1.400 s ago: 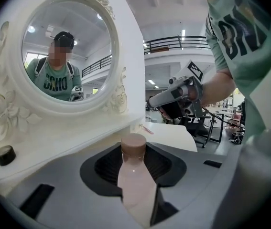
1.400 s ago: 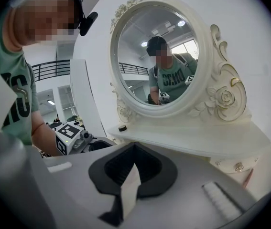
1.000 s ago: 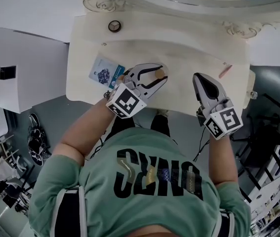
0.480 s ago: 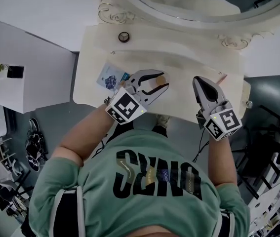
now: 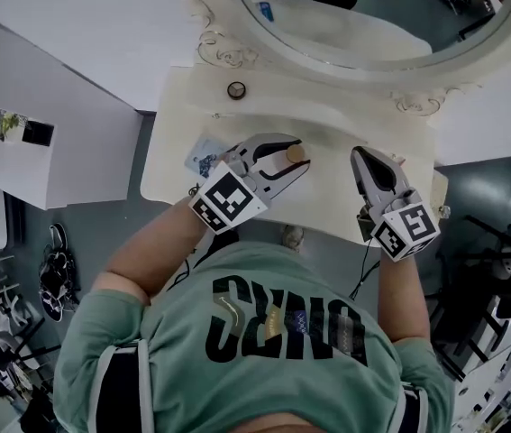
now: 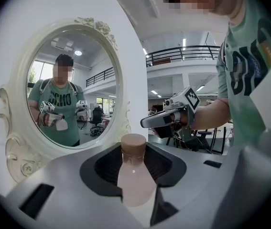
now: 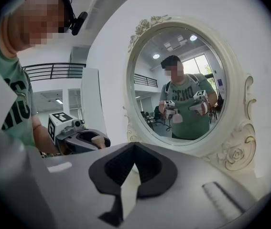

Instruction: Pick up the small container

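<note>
The small container [image 6: 136, 175], a pale bottle with a brown cap [image 5: 295, 153], stands upright between the jaws of my left gripper [image 5: 291, 157], which is shut on its body. In the left gripper view [image 6: 134, 149] the bottle fills the gap between the dark pads. My right gripper [image 5: 364, 157] hovers to the right over the cream dressing table [image 5: 327, 201], shut with nothing in it. In the right gripper view [image 7: 134, 146] its pads meet at the tip, and the left gripper with the bottle [image 7: 97, 141] shows at the left.
An oval ornate mirror [image 5: 363, 25] rises at the back of the table. A small round dark object [image 5: 236, 89] and a blue printed card [image 5: 205, 156] lie on the table's left part. A white cabinet [image 5: 57, 152] stands left of the table.
The view has swung toward the mirror and the table looks smaller beneath the grippers. The left gripper keeps its hold on the bottle; the right gripper stays shut beside it.
</note>
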`<state>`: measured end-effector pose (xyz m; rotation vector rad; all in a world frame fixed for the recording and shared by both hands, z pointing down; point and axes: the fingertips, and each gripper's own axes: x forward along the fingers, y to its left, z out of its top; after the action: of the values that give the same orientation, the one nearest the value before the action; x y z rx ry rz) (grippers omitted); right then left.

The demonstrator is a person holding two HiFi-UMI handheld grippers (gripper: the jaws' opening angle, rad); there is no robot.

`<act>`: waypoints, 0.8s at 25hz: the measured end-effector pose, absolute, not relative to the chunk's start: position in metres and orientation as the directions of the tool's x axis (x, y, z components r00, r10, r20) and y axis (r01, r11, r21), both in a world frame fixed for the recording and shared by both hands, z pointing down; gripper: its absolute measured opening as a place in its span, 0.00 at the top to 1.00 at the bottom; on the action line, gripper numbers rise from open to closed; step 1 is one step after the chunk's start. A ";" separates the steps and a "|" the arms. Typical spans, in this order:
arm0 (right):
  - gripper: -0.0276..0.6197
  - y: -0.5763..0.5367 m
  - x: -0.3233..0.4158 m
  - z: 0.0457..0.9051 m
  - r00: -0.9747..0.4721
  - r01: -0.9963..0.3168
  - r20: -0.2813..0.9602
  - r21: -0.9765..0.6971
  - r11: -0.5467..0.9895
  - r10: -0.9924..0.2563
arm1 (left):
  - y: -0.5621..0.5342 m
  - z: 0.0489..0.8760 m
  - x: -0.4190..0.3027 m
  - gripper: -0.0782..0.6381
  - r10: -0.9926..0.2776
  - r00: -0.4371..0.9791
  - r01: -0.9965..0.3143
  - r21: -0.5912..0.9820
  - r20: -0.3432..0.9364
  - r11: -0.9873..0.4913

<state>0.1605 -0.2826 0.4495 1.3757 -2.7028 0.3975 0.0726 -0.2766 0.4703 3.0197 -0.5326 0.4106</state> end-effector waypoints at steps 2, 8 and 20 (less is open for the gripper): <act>0.95 -0.284 0.159 0.441 -0.598 -0.800 0.183 -0.190 0.569 -0.780 | -0.277 0.459 0.071 0.69 -0.328 0.908 -0.341 0.006 0.259 -0.940; 0.95 -0.293 0.154 0.409 -0.620 -0.784 0.150 -0.175 0.596 -0.770 | -0.287 0.426 0.067 0.69 -0.338 0.909 -0.351 0.013 0.243 -0.936; 0.95 -0.301 0.142 0.353 -0.652 -0.758 0.106 -0.129 0.639 -0.751 | -0.298 0.366 0.059 0.69 -0.349 0.908 -0.362 0.014 0.233 -0.932</act>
<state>0.1418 -0.3015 0.3533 1.2920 -2.8059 0.2509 0.0592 -0.2982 0.3663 3.0125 -0.5622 0.3527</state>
